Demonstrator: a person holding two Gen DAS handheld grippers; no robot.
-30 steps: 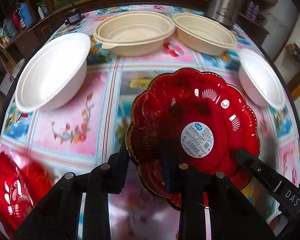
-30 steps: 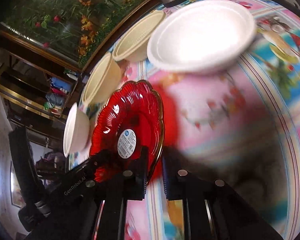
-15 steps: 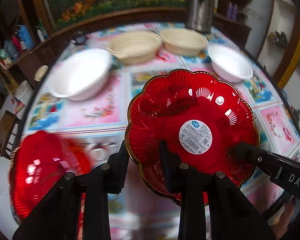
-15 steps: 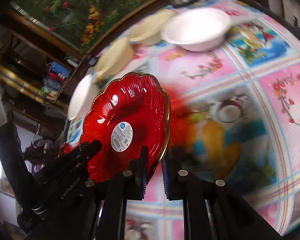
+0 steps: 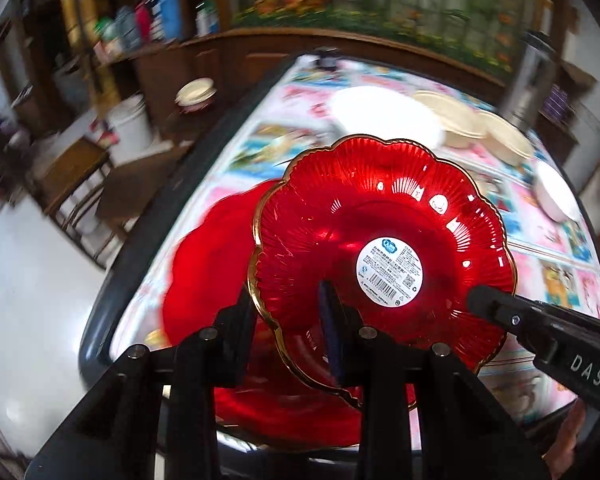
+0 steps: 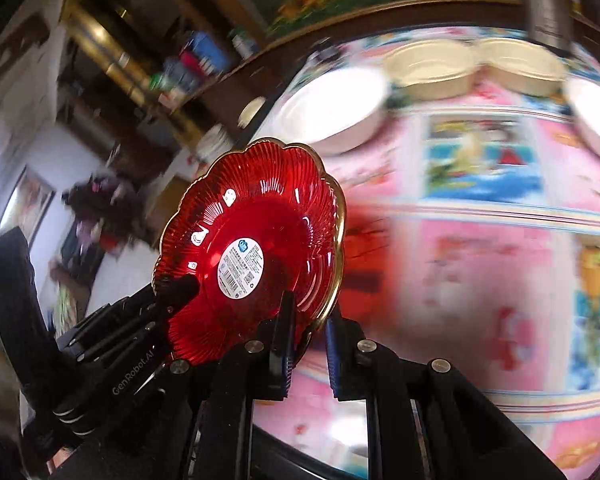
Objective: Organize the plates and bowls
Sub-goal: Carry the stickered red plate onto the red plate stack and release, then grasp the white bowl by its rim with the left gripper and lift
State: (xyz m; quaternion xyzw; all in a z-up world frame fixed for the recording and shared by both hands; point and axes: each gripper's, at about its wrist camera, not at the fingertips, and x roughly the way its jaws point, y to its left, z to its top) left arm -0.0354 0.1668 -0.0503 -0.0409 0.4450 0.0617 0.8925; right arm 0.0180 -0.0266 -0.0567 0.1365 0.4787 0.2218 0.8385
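Note:
A red scalloped glass plate (image 5: 380, 240) with a gold rim and a white label is held up in the air by both grippers. My left gripper (image 5: 290, 336) is shut on its near rim. My right gripper (image 6: 310, 336) is shut on its rim too, and the plate (image 6: 252, 248) tilts up to the left of it. The right gripper's fingers (image 5: 540, 328) show at the plate's right edge in the left wrist view. A second red plate (image 5: 212, 264) lies on the table's near left corner, below the held one.
A white bowl (image 5: 384, 116), two beige bowls (image 6: 432, 64) (image 6: 520, 64) and another white bowl (image 5: 556, 192) stand along the far side of the colourful tablecloth (image 6: 480, 240). A steel flask (image 5: 528, 76) stands at the far right. The table's dark edge (image 5: 140, 240) runs at left.
Both grippers have carried the held red plate left, toward the table's near left corner. It now hangs over the second red plate. The bowls have not moved.

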